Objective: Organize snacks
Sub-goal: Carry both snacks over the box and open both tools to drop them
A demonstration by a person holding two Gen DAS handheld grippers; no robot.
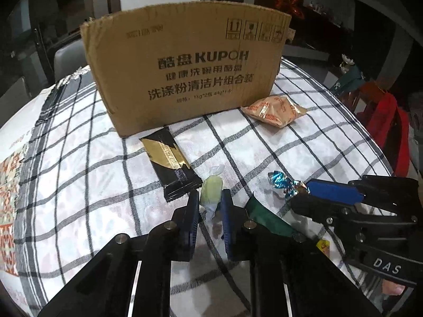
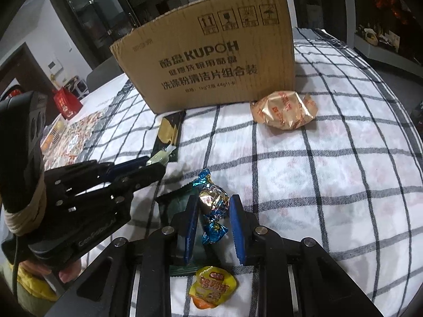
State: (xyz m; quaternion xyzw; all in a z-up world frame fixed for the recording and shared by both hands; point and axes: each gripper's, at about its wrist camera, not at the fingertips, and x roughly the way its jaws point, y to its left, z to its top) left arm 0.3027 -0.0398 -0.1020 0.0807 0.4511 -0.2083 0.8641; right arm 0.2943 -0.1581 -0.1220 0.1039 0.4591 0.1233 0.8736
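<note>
- Left wrist view: left claw (image 1: 210, 200) pinches a pale green candy (image 1: 211, 191) on the checked tabletop (image 1: 304, 137).
- Right claw (image 2: 213, 206) narrowly brackets a foil candy (image 2: 212, 200); contact unclear.
- Biscuit packet (image 2: 284, 111), black bar (image 1: 171, 163), green sachet (image 1: 267, 220) and yellow pouch (image 2: 212, 288) lie outside the cardboard box (image 1: 185, 71): sorting seems barely begun.

The cardboard box (image 1: 185, 68) stands upright at the far side of the tablecloth (image 1: 304, 153). A flat bar packet (image 1: 169, 165) lies before its left end, a wrapped bun (image 1: 275, 111) just off its right corner. Nearer, a twist-wrapped sweet (image 1: 211, 191) sits between the left gripper (image 1: 210, 200) fingers (contact appears likely). To its right, a foil candy (image 2: 212, 202) lies between the right gripper (image 2: 214, 206) fingers, on a flat sachet (image 2: 179, 206). A sealed snack cup (image 2: 212, 288) lies nearest, beneath the right gripper.
</note>
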